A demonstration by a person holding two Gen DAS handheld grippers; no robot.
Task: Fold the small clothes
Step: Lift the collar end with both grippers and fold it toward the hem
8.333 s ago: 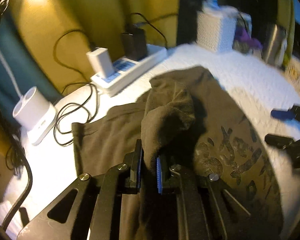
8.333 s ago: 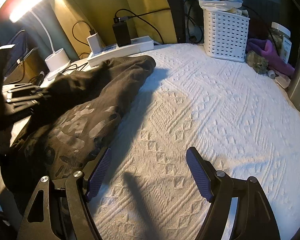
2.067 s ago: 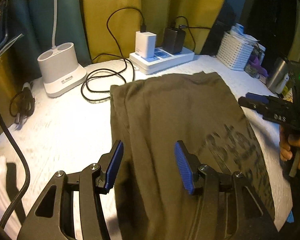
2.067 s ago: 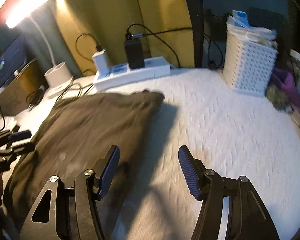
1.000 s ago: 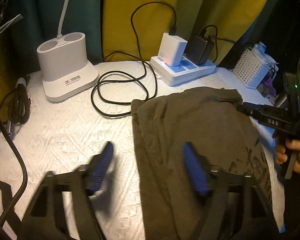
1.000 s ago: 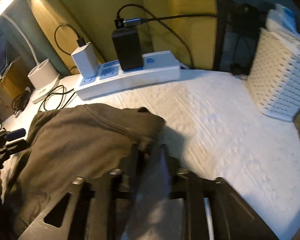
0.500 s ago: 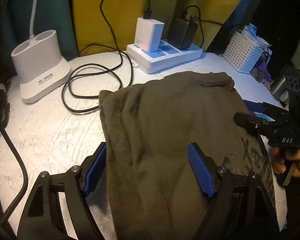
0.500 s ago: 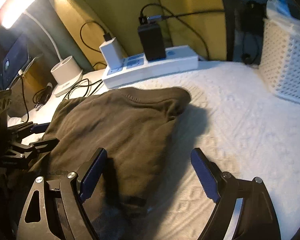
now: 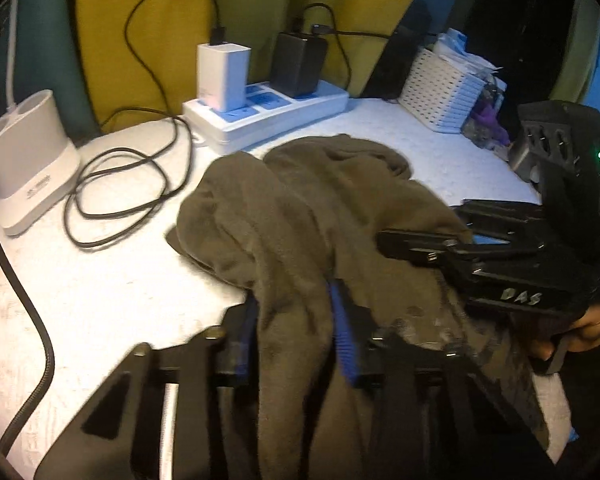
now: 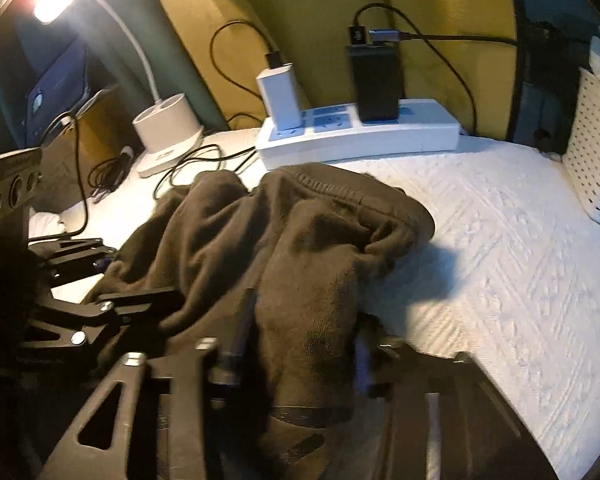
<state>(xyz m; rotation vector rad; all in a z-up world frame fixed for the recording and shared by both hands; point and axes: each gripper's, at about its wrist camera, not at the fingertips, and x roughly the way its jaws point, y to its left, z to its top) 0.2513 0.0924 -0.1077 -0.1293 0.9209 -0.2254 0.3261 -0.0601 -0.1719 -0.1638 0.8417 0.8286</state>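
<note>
A dark olive-brown shirt (image 9: 300, 200) (image 10: 308, 240) lies bunched on the white textured cover (image 9: 100, 300). My left gripper (image 9: 296, 332) has a thick fold of the shirt's near edge between its blue pads, and its jaws are closing on it. My right gripper (image 10: 300, 340) is closing too, with another fold of the same edge pinched between its fingers. In the left wrist view the right gripper (image 9: 424, 226) comes in from the right, over the shirt. The left gripper (image 10: 136, 272) shows at the left of the right wrist view. The shirt's far end rests near the power strip.
A white power strip (image 9: 268, 116) (image 10: 360, 136) with two chargers stands behind the shirt. Left of it lie a coiled black cable (image 9: 120, 196) and a white lamp base (image 9: 28, 160). A white basket (image 9: 440, 96) (image 10: 596, 152) stands at the back right. A hand (image 9: 592, 324) holds the right gripper.
Half a second ago both grippers stood wide open over the flat shirt. Now both have closed on its near edge, and the cloth has bunched into folds.
</note>
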